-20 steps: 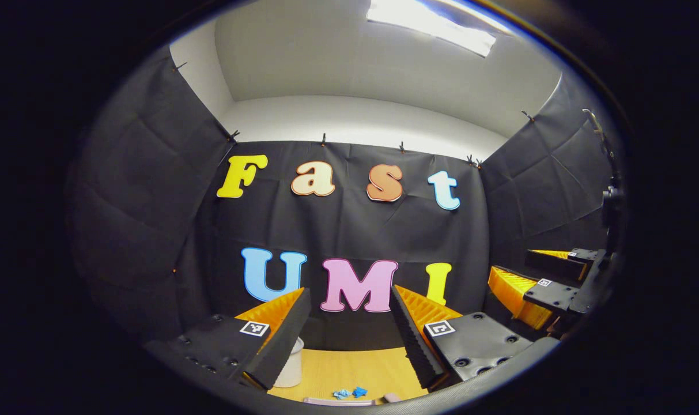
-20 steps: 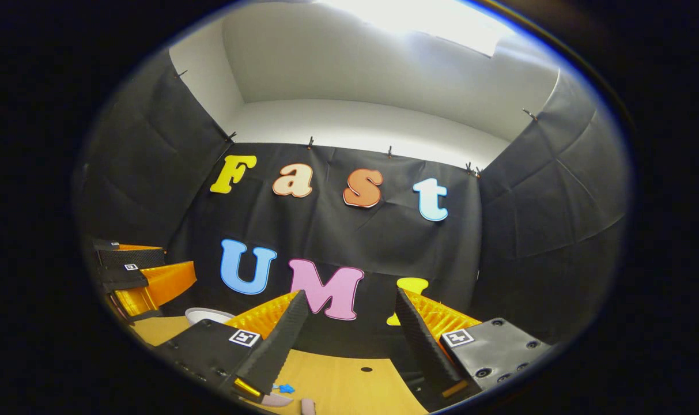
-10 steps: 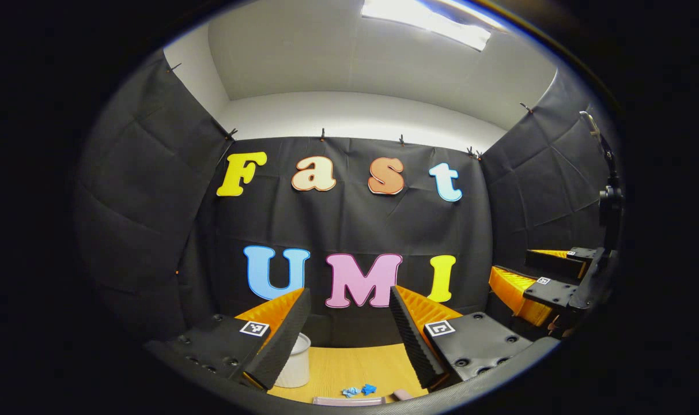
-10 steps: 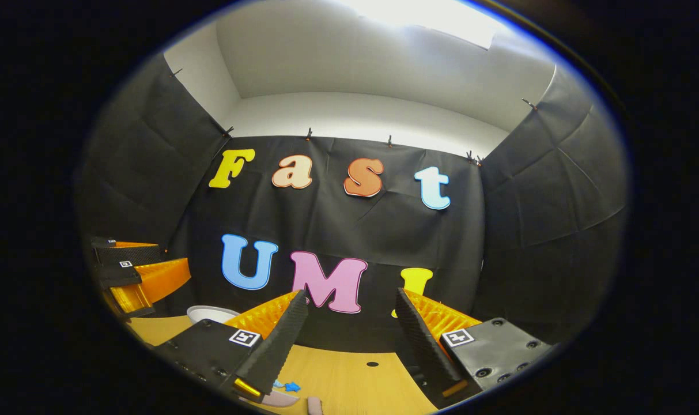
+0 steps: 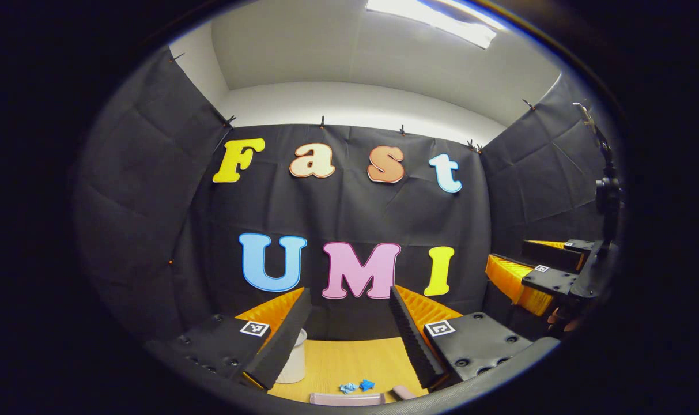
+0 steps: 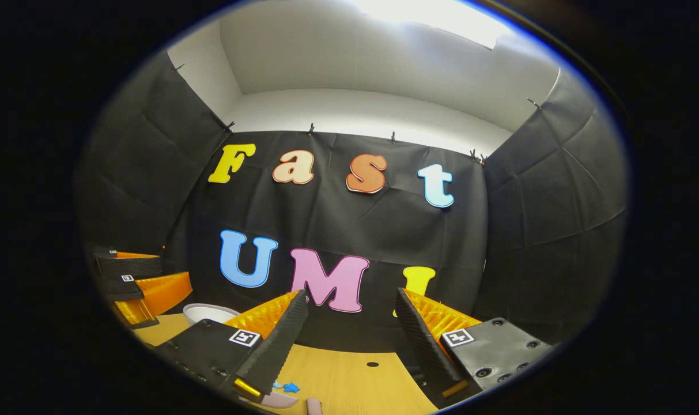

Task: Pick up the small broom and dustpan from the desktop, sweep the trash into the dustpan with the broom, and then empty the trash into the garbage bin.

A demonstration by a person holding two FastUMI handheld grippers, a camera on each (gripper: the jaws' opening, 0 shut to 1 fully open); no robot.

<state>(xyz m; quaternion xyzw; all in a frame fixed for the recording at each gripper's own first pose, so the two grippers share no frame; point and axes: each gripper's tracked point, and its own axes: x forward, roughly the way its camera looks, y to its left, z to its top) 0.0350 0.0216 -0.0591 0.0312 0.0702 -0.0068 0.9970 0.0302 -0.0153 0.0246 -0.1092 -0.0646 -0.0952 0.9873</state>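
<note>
The light wooden desktop (image 5: 349, 360) serves as the landmark. Above its near edge, in the left gripper view, the left gripper (image 5: 349, 331) with black ribbed pads and orange finger backs hangs with its jaws spread wide and nothing between them. On the desktop between those fingers lie small crumpled scraps of blue trash (image 5: 355, 385). Just nearer than the scraps, at the desktop's front edge, sits a pale pink bar-shaped plastic piece (image 5: 347, 398), and a second pale pink piece (image 5: 404, 392) lies beside it; which is the broom and which the dustpan cannot be told. A white cylindrical garbage bin (image 5: 294, 363) stands on the desktop's left part, partly behind the left finger. In the right gripper view the right gripper (image 6: 352, 334) is likewise released and empty above the desktop (image 6: 349, 380), with the blue trash (image 6: 287, 387) and pink pieces (image 6: 313, 406) by its left finger, and the bin's rim (image 6: 211, 313) farther left.
</note>
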